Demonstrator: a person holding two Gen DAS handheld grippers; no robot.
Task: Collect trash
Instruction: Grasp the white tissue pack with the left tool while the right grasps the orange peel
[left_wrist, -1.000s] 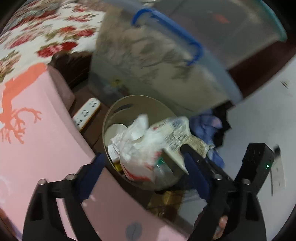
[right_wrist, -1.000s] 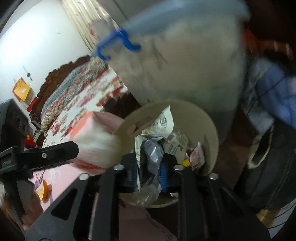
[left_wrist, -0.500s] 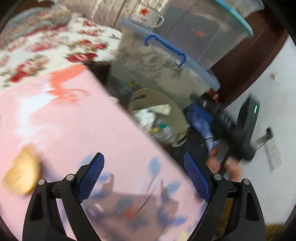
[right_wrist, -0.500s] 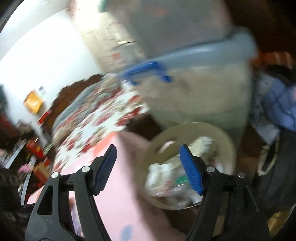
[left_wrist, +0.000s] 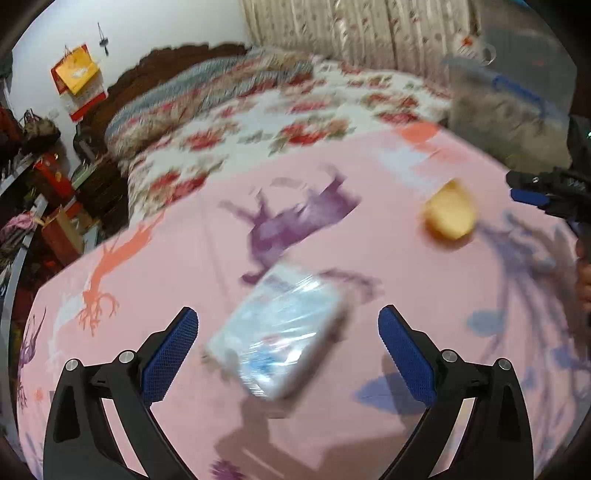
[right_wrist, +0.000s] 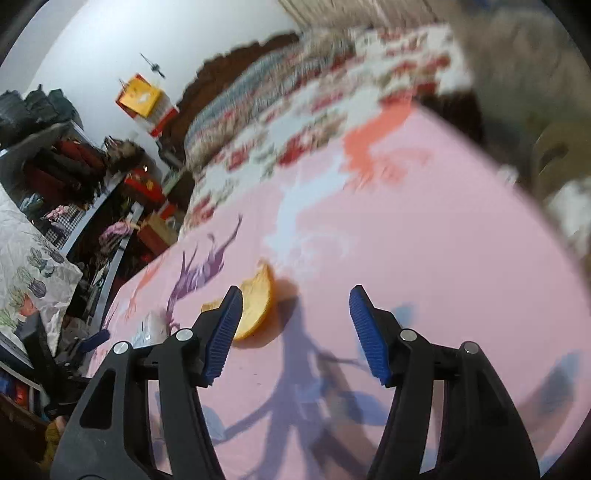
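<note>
Pink bench (left_wrist: 388, 258) with printed tree and deer shapes in orange, purple and blue. Left hand-held gripper (left_wrist: 288, 345) spread wide, empty, hovering over a plastic-wrapped white-blue packet (left_wrist: 280, 332) lying flat on the cloth; blurred. Orange peel (left_wrist: 448, 214) further off, well apart from the packet. Right hand-held gripper (right_wrist: 295, 334) also wide apart, holding nothing; the peel sits just beyond its left finger, partly hidden by it. Room: bed with a red floral quilt (left_wrist: 280, 107) behind the bench, dark carved headboard (left_wrist: 147, 74), white wall with a yellow-red bag (left_wrist: 75, 79) hanging, cluttered shelves (right_wrist: 66, 177) at left, grey storage box with blue handle (left_wrist: 513, 107) at right. Much motion blur.
</note>
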